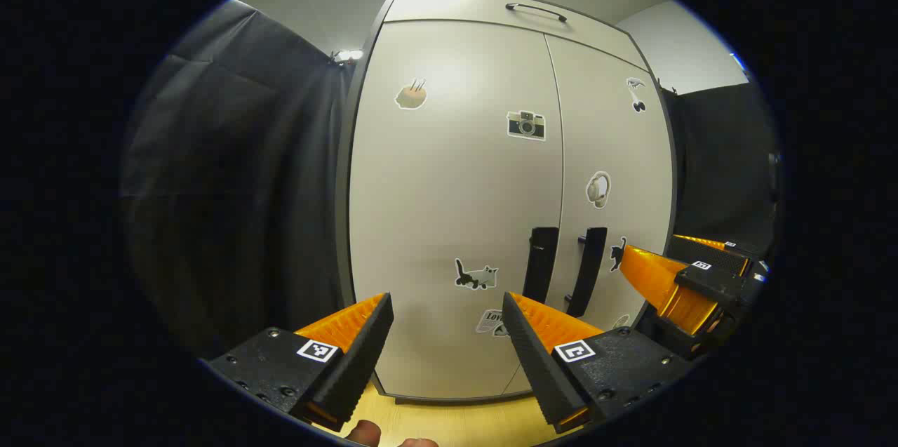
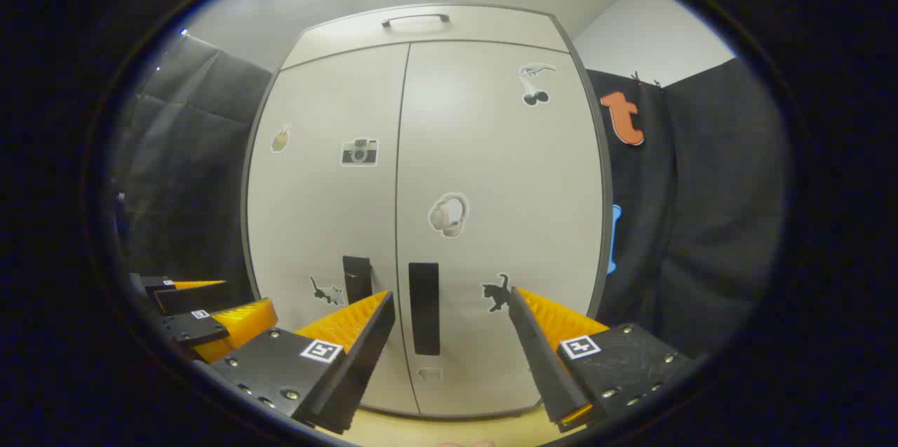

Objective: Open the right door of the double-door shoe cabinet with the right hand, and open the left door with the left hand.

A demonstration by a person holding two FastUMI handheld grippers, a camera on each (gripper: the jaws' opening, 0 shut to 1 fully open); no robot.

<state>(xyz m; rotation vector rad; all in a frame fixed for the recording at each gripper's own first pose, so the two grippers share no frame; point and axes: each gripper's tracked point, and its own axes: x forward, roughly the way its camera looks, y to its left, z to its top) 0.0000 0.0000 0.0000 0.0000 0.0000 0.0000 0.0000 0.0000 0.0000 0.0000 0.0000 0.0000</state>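
A pale grey double-door shoe cabinet stands ahead with both doors closed and stickers on them. Two dark vertical handles sit low by the centre seam: the left door's handle and the right door's handle. My left gripper is open, short of the left door, with nothing between its fingers. My right gripper is open, facing the right door's handle without touching it. In the left gripper view the right gripper shows at the right edge; the left gripper shows low on the left of the right gripper view.
A drawer front with a dark bar handle tops the cabinet. Black cloth walls flank it on both sides. A light wooden floor runs under the cabinet. Fingertips of a hand show at the bottom.
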